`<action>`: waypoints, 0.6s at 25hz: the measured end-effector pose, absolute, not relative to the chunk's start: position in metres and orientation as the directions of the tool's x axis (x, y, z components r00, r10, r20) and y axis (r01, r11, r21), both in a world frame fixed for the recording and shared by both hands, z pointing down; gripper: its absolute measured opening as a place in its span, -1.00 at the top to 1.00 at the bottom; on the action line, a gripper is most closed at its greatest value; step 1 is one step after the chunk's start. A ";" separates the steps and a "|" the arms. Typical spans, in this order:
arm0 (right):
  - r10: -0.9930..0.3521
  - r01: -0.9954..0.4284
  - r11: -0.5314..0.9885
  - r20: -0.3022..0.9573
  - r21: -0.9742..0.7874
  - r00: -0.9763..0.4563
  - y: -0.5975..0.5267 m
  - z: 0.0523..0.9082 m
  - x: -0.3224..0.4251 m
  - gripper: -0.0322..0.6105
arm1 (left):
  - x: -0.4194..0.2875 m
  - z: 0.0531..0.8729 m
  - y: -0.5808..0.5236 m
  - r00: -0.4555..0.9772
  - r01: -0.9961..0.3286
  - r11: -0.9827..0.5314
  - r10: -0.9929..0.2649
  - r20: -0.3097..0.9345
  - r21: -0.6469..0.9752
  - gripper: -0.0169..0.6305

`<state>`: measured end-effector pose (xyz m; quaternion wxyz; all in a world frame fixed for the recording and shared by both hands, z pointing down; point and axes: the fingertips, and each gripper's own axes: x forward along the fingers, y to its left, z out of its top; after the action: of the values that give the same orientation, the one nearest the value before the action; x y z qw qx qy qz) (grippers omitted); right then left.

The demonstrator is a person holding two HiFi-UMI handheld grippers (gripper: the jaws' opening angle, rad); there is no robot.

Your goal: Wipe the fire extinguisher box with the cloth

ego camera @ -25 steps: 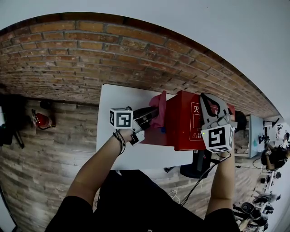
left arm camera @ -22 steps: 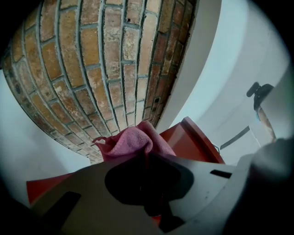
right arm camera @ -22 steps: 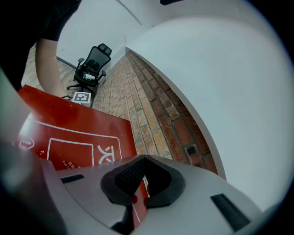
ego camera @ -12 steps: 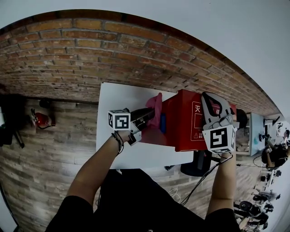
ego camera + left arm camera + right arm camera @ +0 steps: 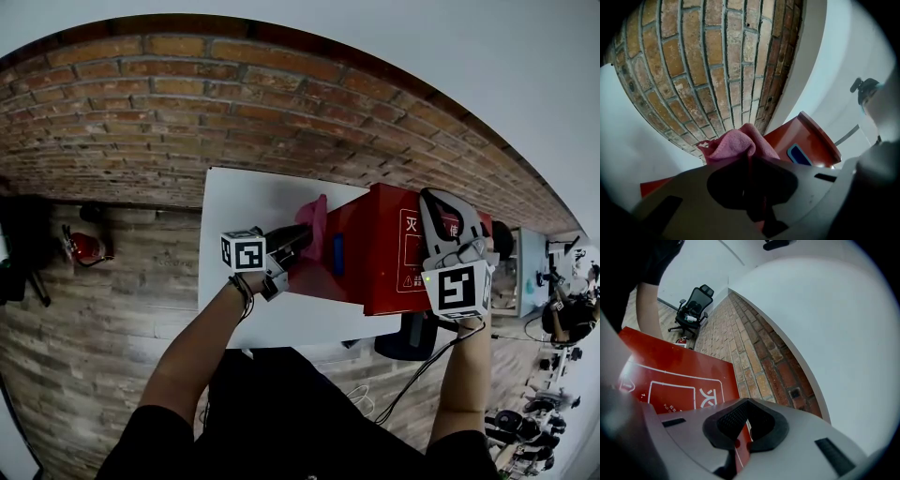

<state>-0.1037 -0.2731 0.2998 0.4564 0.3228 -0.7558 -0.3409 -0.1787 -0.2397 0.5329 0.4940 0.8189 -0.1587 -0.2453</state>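
Now | left gripper (image 5: 302,240) arm stretched forward, clenched on cloth (image 5: 317,217) against box (image 5: 380,258) side | right gripper (image 5: 439,202) lies across box top, clamping its edge

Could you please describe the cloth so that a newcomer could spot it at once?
On the white table before the brick wall stands a red fire extinguisher box. Against its left end, clamped in the left gripper, is the cloth: the only soft, crumpled, pink thing there.
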 end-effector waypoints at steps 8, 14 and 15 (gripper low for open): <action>-0.796 -0.161 0.562 0.479 0.811 -0.369 -0.273 0.301 -0.103 0.84 | -0.179 0.559 -0.242 0.841 -0.060 -0.461 -0.501 -0.204 0.885 0.78; -0.796 -0.166 0.563 0.477 0.809 -0.373 -0.273 0.301 -0.103 0.84 | -0.178 0.580 -0.243 0.844 -0.057 -0.431 -0.503 -0.187 0.901 0.78; -0.795 -0.167 0.564 0.477 0.809 -0.374 -0.273 0.301 -0.104 0.84 | -0.179 0.582 -0.244 0.842 -0.065 -0.430 -0.508 -0.182 0.900 0.78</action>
<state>-0.1036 -0.2732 0.3010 0.4596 0.3186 -0.7553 -0.3416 -0.1789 -0.2438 0.5823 0.5041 0.8166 -0.1753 -0.2199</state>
